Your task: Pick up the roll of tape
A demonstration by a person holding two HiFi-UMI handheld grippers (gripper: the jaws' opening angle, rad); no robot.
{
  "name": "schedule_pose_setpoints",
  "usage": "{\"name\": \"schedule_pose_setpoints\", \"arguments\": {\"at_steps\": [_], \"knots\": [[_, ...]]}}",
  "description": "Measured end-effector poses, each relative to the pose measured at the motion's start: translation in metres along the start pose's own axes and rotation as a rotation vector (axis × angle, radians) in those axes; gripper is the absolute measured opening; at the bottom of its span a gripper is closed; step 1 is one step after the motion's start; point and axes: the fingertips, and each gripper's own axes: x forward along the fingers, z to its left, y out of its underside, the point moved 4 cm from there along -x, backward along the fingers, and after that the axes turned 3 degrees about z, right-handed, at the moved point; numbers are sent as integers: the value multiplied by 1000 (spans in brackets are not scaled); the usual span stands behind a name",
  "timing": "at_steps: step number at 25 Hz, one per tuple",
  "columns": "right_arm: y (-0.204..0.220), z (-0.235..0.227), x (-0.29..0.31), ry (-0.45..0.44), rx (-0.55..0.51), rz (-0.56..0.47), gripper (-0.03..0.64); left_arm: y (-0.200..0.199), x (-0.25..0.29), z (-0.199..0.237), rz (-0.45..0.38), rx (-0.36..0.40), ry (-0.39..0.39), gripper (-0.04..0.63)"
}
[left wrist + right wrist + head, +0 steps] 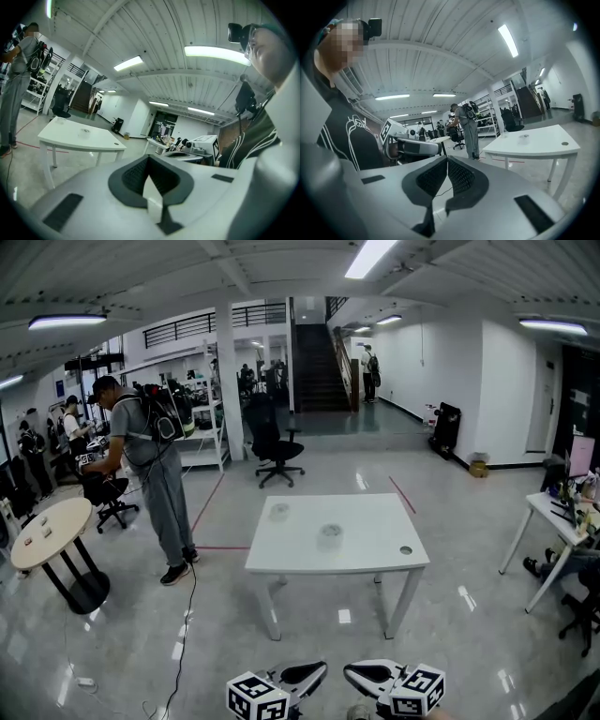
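Observation:
A white table [361,563] stands in the middle of the floor, well ahead of me. Two translucent tape rolls lie on it: one at the middle [329,535], a second further back and left [279,512]. One roll shows small in the left gripper view [85,131] and in the right gripper view [524,137]. My left gripper [322,668] and right gripper [349,670] hang low at the bottom edge, tips turned toward each other, far from the table. Both are shut with nothing in them [149,157] [447,160].
A person with a backpack [150,465] stands left of the table, with a cable [187,615] trailing on the floor. A round table [52,531] is at the far left, an office chair [274,442] behind, a desk [553,512] at the right.

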Motion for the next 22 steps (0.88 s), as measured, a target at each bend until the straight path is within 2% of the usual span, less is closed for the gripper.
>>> {"name": "schedule_pose_setpoints", "arguments": {"at_steps": [6,12,18,22], "knots": [[-4,-41,5,0,38,-3,14,-10,28,20,32,-11,-10,3],[-18,-115,39,-15,61,-31,14,-30,68,75,39,-30,-46,3],[-53,-207,67,-35,17,-9,14,-76,134,141,51,-48,-77,3],[-79,-264,67,-22,2,-11,14,-113,185,163,28,-24,-61,3]]}}
